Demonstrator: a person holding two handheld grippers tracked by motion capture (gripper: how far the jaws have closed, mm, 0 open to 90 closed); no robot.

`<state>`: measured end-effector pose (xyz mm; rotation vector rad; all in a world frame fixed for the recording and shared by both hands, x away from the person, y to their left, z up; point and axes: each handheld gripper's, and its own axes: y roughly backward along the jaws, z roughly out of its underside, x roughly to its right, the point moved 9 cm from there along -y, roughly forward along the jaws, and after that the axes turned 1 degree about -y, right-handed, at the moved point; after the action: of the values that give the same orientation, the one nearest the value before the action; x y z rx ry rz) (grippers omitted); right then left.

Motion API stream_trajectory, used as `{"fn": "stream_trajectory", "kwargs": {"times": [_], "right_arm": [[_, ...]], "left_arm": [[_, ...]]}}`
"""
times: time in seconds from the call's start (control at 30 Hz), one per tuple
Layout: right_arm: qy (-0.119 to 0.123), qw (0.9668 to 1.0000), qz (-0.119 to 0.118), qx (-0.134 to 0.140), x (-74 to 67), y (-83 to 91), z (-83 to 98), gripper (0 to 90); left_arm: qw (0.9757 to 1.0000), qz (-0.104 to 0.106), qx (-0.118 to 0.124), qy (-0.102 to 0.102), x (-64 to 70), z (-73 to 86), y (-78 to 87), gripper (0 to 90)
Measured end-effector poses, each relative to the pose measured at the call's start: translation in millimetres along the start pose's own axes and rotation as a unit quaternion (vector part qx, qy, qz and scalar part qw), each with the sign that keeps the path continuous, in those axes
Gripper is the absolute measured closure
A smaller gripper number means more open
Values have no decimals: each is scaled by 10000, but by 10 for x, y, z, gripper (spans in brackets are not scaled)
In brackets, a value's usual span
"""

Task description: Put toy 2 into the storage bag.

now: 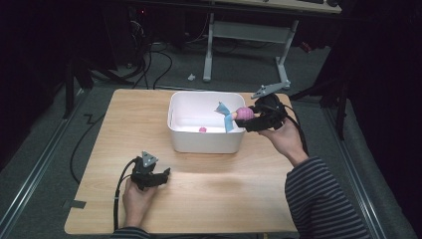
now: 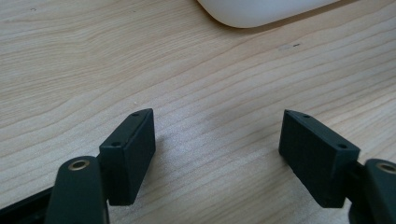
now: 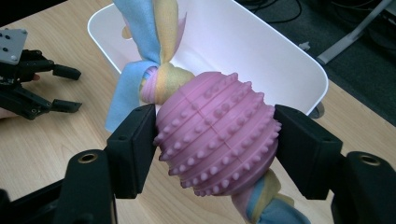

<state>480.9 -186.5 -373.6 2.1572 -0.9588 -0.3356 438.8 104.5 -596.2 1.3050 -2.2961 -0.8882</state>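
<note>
Pale wood table [image 1: 209, 199], rounded at the corners, dark floor and cables around it. White plastic bin [image 1: 205, 139] near the middle of the top, open upward, with a small pink item [image 1: 202, 129] lying on its floor. Over the bin's right rim, held up off the table: right gripper [image 1: 247, 118], jaws clamped from both sides on a pink studded ball [image 3: 215, 130] (pads pressed flat against its rows of bumps). Knotted to the ball, cloth strips [image 3: 152, 42] in blue, yellow and pink, one bundle fanning out above the bin's opening, another trailing from the ball's near end. Striped sleeve [image 1: 323, 199] behind that hand. Near the table's front left, well apart from the bin: left gripper [image 1: 166, 174], resting low over the wood, jaws spread wide with nothing but bare grain between them, bin corner just ahead in the left gripper view.
</note>
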Motion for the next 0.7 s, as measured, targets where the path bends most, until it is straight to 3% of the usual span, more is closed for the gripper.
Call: {"fn": "stream_trajectory", "kwargs": {"times": [0.7], "right_arm": [[-87, 9991, -50, -410, 70, -429, -169, 331]], "left_arm": [[10000, -7, 9, 10, -1, -1, -2, 274]]}}
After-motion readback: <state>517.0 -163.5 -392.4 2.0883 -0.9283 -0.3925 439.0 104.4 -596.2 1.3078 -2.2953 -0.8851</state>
